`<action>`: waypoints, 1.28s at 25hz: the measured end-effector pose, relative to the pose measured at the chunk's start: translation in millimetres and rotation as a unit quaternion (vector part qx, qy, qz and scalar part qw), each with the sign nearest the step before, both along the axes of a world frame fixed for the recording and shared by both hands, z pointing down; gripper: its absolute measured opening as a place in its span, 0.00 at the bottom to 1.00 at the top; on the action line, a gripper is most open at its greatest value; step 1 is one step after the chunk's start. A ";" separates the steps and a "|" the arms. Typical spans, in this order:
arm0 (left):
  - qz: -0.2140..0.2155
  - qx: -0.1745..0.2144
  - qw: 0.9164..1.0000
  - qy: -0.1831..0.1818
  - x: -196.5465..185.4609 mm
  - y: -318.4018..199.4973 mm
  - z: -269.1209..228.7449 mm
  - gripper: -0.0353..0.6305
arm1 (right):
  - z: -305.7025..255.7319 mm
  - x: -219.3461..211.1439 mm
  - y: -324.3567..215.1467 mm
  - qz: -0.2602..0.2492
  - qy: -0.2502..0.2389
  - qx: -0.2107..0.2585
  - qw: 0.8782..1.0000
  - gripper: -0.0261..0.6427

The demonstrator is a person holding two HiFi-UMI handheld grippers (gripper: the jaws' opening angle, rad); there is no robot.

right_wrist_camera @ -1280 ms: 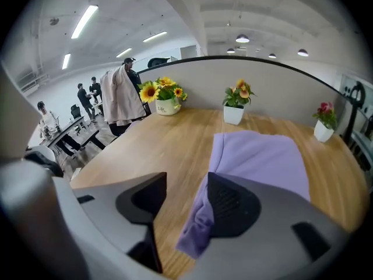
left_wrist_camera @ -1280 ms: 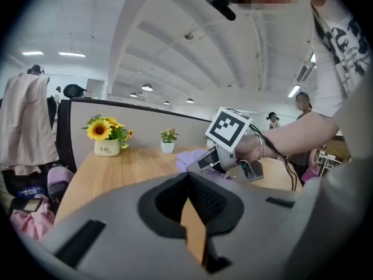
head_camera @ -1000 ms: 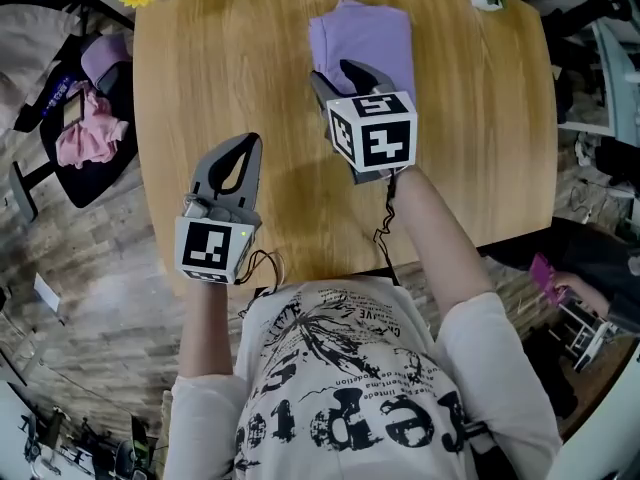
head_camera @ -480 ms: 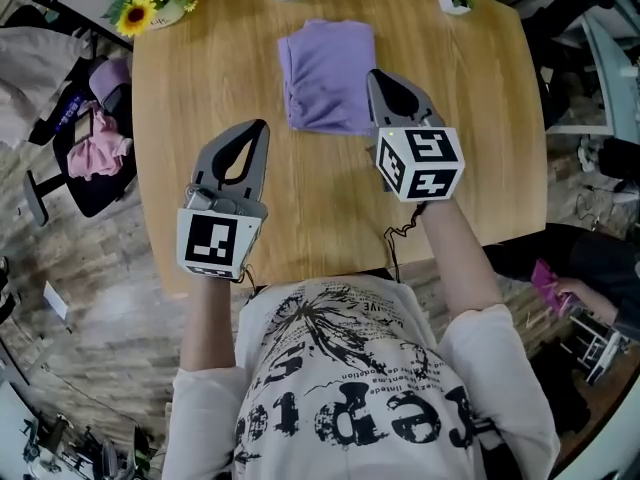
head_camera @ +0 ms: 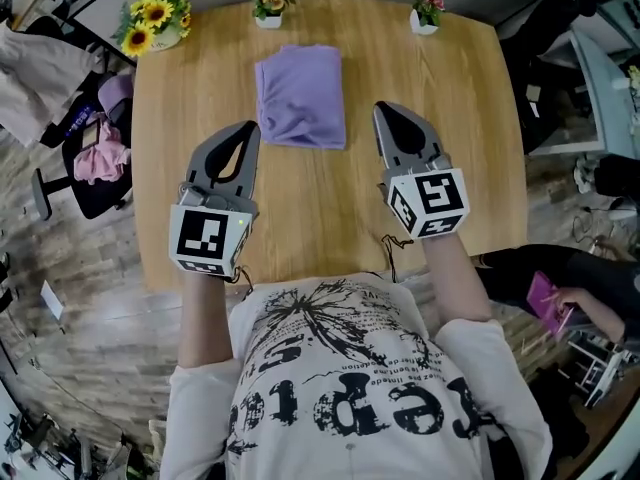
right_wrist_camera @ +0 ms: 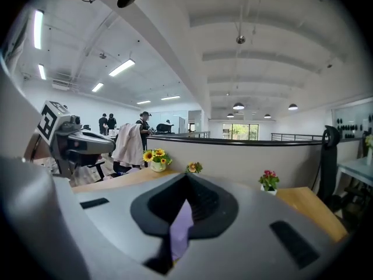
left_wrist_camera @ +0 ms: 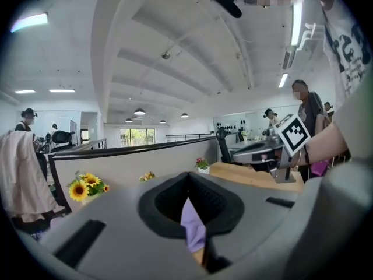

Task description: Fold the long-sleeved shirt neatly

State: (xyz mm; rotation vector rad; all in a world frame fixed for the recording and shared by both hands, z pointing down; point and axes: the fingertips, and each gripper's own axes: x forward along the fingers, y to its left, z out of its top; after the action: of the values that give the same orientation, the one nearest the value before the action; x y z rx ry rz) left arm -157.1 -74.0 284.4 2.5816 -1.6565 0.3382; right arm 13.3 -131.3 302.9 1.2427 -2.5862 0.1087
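Over the counter, head view: the shirt (head_camera: 300, 96), purple and folded into a neat rectangle, lay flat toward the far side of the counter (head_camera: 470, 118). Its long axis ran away from the person.
Left gripper, head view: the left gripper (head_camera: 247, 130) was just beside the shirt's near left corner, its jaws together and empty.
Right gripper, head view: the right gripper (head_camera: 388, 111) stood off the shirt's right edge with bare wood between, its jaws closed on nothing.
Nearer hand: probably the left, by a little.
Left gripper view: the jaws met with nothing pinched. Purple cloth (left_wrist_camera: 193, 226) showed through the gap behind the tips, ahead and low.
Right gripper view: the jaws were pressed together and bare. The shirt (right_wrist_camera: 180, 232) showed ahead, low and slightly left.
Coming move: the fold looked finished. Any touch-up would mean reaching forward and inward, since the shirt lay between the two tool lines.
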 end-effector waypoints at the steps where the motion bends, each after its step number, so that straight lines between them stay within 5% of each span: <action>1: -0.005 -0.003 1.000 0.003 2.8 1.9 -0.9 0.06 | -3.4 6.7 5.0 0.000 -0.004 0.001 1.000 0.03; 6: -0.026 -0.017 0.999 0.012 6.4 8.5 2.8 0.06 | -12.4 27.9 14.3 0.006 -0.037 -0.004 0.999 0.03; 32: -0.051 -0.021 0.998 0.043 -7.6 12.2 -14.4 0.06 | -28.2 18.7 19.1 -0.005 -0.040 0.018 0.999 0.03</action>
State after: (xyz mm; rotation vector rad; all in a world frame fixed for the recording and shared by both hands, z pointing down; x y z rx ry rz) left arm -164.8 -61.8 269.9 2.4347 -1.7247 0.2484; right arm 32.0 -112.1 274.8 1.2610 -2.6735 0.1120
